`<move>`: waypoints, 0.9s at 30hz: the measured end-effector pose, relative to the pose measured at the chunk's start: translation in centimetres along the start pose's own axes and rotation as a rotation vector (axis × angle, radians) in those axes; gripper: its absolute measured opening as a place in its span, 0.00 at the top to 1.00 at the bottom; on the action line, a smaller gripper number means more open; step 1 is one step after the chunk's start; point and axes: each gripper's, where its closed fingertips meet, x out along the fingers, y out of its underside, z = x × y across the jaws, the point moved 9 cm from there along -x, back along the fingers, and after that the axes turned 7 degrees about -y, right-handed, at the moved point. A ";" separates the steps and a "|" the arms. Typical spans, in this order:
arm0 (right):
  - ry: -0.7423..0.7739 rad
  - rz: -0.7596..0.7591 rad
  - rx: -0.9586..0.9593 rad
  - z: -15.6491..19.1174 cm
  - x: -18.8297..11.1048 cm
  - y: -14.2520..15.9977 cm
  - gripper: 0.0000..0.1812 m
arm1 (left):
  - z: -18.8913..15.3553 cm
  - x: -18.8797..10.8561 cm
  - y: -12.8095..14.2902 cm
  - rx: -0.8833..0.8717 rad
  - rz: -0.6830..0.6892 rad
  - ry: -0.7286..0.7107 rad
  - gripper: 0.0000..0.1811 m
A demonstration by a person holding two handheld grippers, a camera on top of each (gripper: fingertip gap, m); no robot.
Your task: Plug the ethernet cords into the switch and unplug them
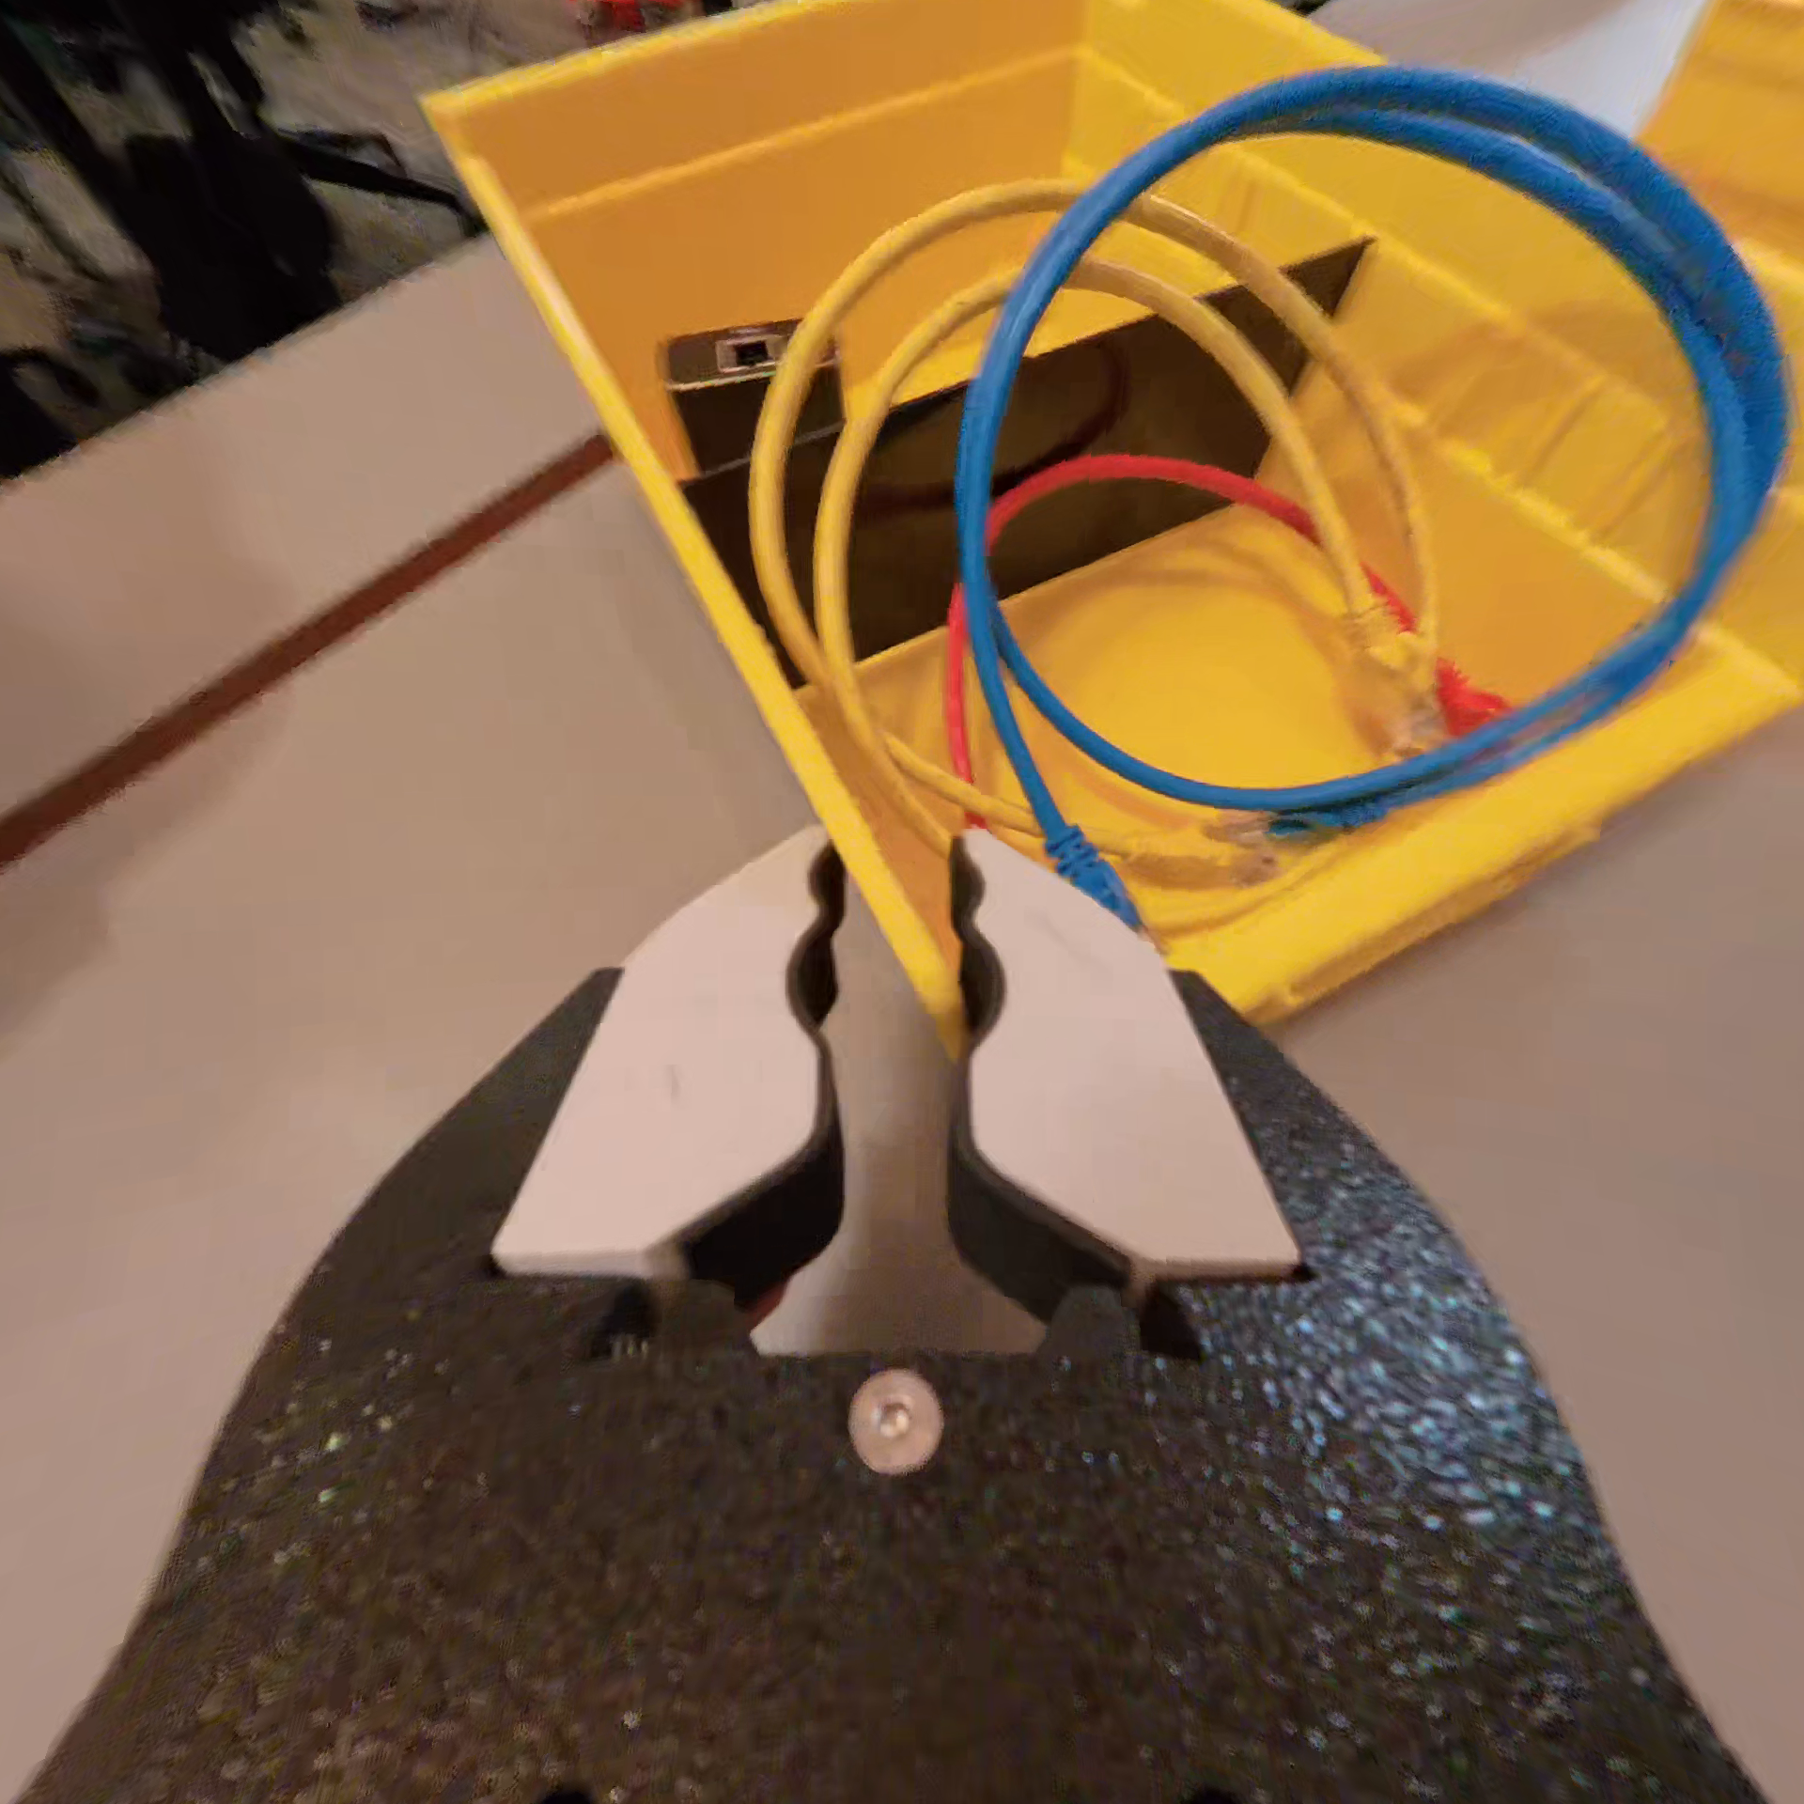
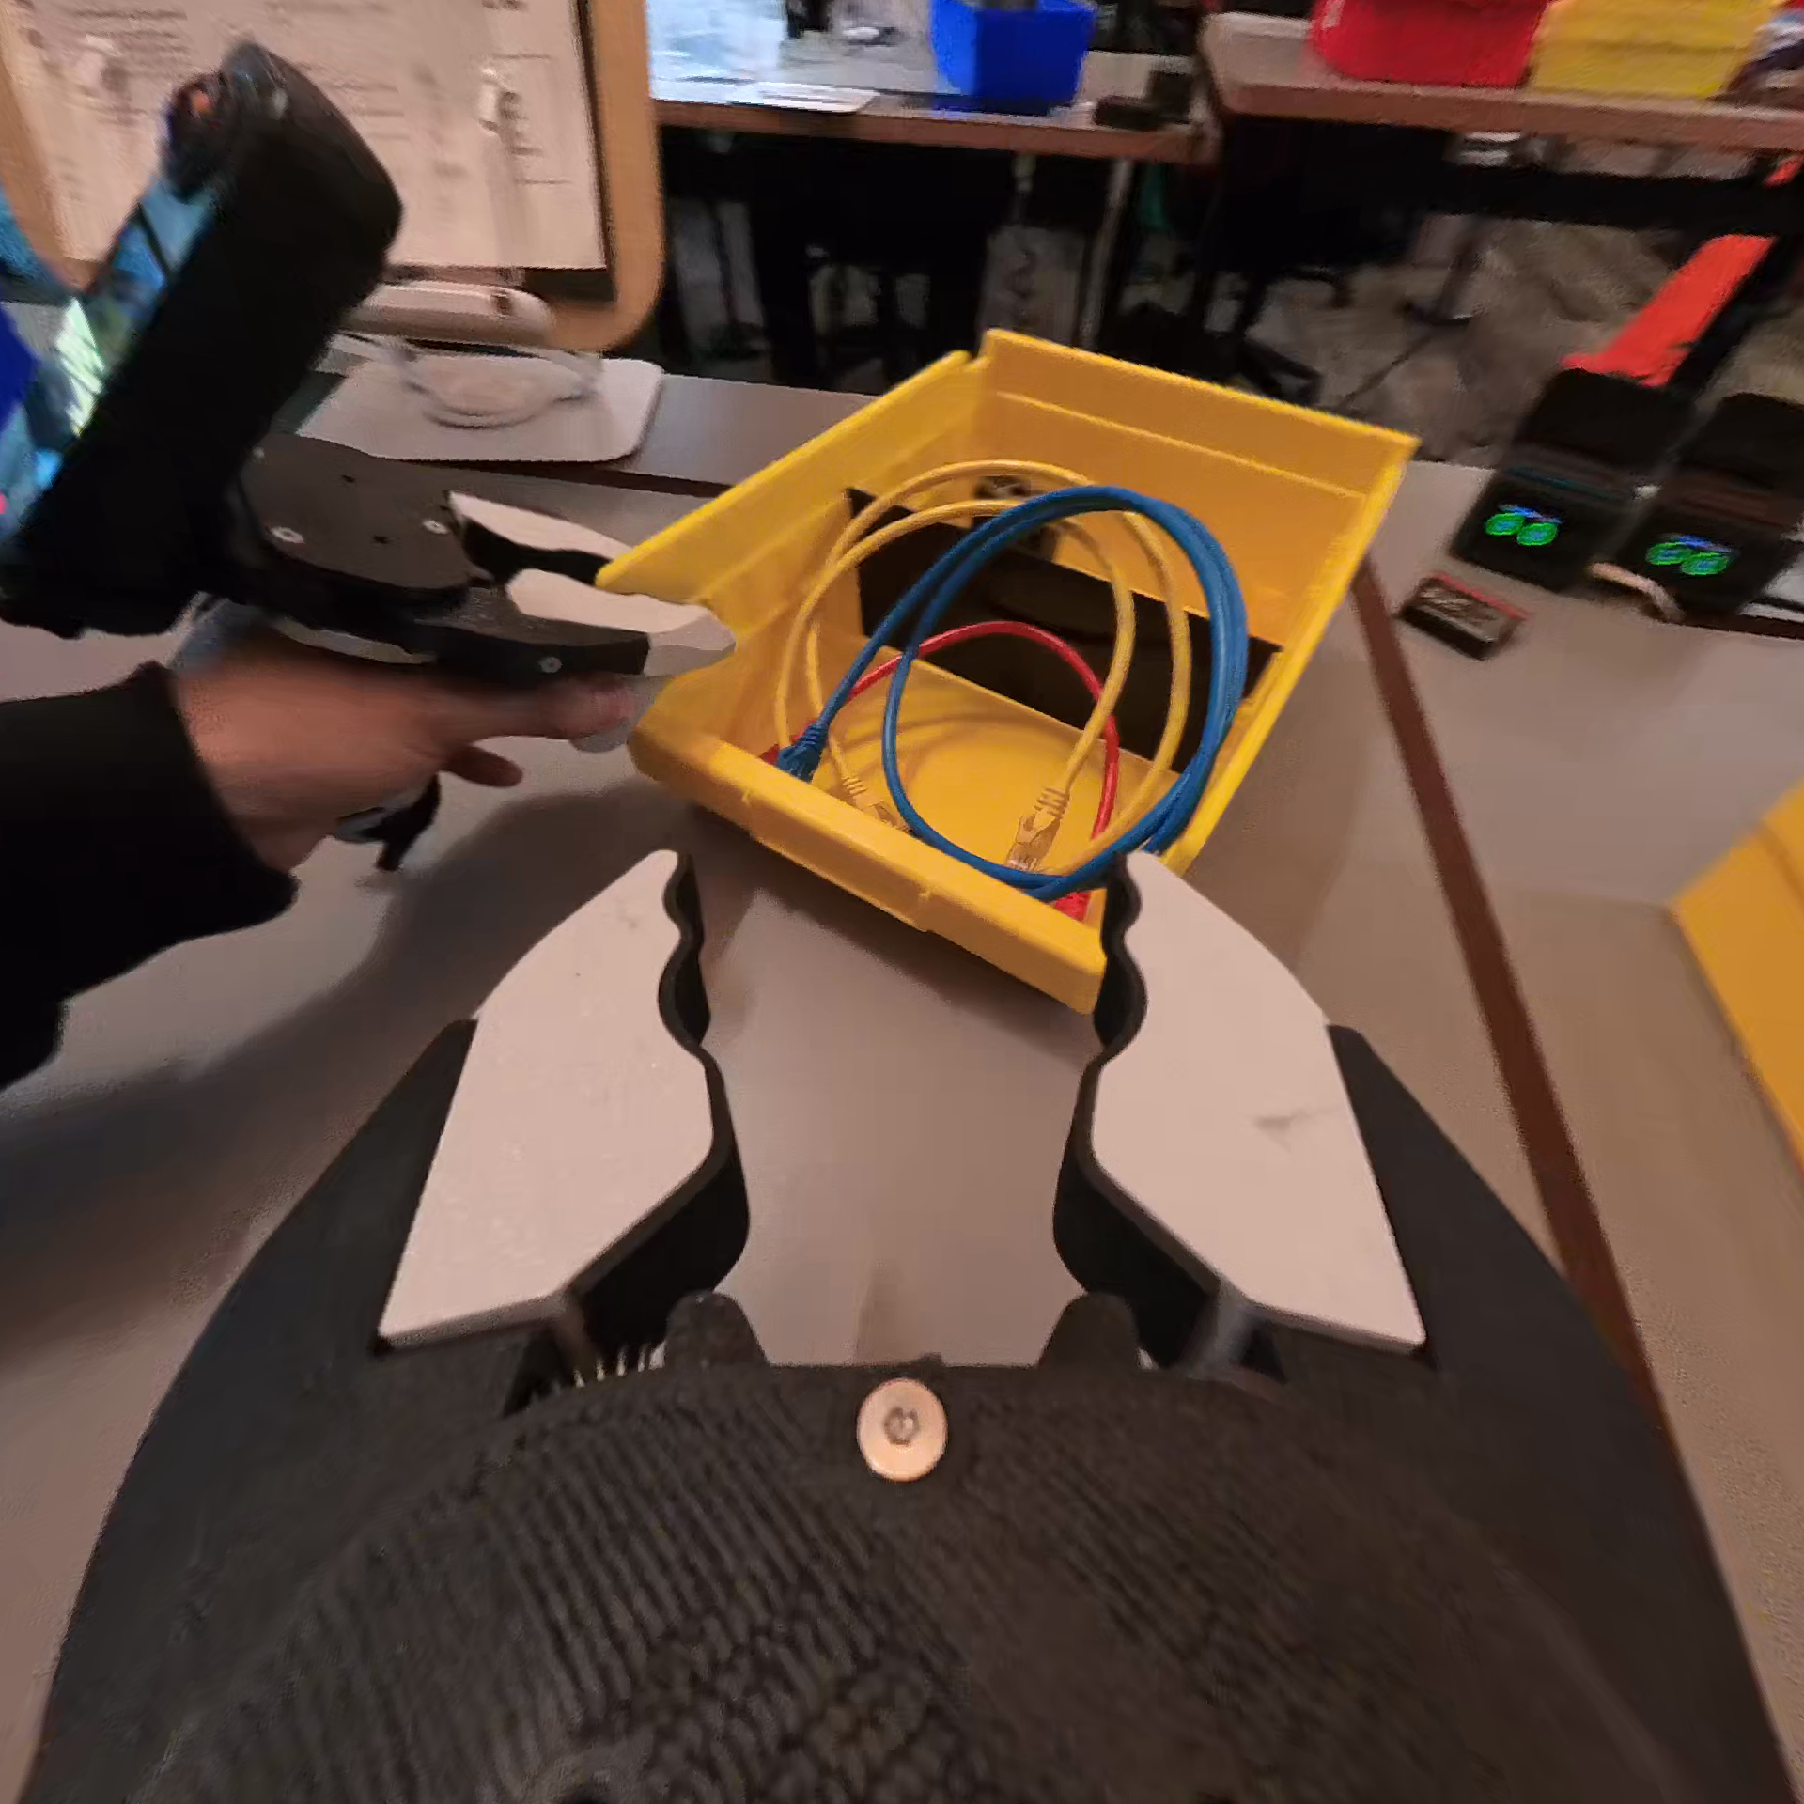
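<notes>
Left gripper (image 1: pixel 893 869) fingers straddling yellow bin (image 1: pixel 879 849) wall, right gripper (image 2: pixel 903 879) wide apart

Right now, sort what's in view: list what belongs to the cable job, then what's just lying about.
For the job:
blue cord
yellow cord
red cord
switch, in the back section of the yellow bin
left gripper, open at the bin's side wall
right gripper, open

Lying about:
safety glasses
second yellow bin
blue bin

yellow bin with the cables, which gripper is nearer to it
Left. The left gripper is at the yellow bin's side wall, its fingers straddling the wall's edge. The right gripper is open and sits just short of the bin's front lip.
</notes>
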 end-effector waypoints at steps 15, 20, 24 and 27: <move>-0.549 -0.022 -0.147 16.3 5.2 -5.1 0.53 | 9.6 -17.8 12.4 -0.049 -0.077 -0.161 0.97; -0.807 -0.013 -0.151 26.1 11.1 -11.3 0.49 | 12.2 -24.2 16.7 -0.127 -0.088 -0.248 0.97; -0.974 0.142 0.096 33.6 18.9 -16.0 0.47 | 13.2 -27.3 18.9 -0.162 -0.119 -0.328 0.97; -0.986 0.348 0.279 38.1 25.4 -16.4 0.49 | 13.7 -28.5 19.9 -0.164 -0.159 -0.380 0.97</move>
